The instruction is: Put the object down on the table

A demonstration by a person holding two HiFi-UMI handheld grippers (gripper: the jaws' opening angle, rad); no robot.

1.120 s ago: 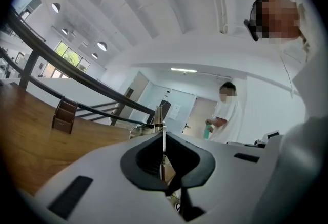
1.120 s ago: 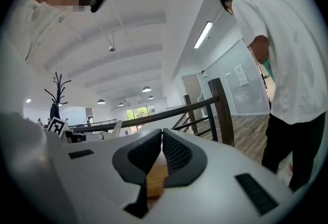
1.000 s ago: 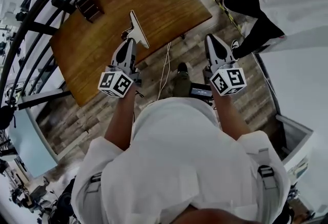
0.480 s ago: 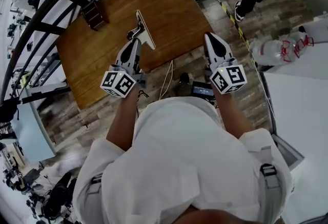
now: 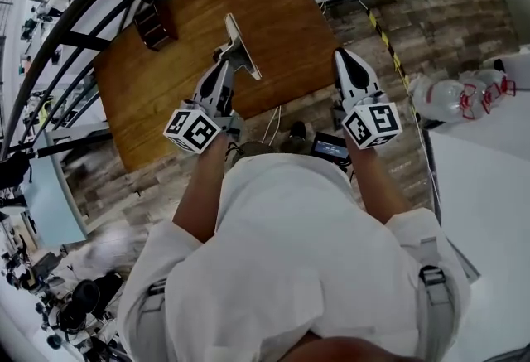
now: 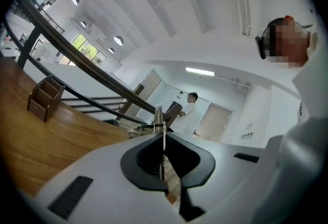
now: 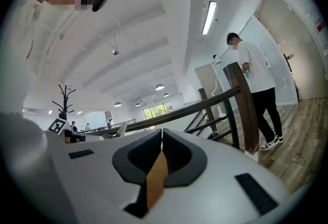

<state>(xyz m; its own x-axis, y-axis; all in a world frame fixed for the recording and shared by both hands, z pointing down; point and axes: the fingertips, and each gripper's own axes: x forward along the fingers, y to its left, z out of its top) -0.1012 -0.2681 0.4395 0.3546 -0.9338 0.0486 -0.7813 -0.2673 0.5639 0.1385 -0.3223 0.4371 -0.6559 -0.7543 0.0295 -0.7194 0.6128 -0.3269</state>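
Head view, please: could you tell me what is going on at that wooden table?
A person stands at the brown wooden table, a claw in each hand. The left claw is shut on a thin flat white board, held on edge over the tabletop, not yet laid flat. The right claw is shut, empty, off the table's edge.

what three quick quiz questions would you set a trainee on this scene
1. True or false: the right gripper holds something.
2. Which gripper's fingers clamp the flat white panel? A: left gripper. B: right gripper.
3. Fill in: the small wooden holder stands on the ____.
Key: 1 false; 2 A; 3 table.
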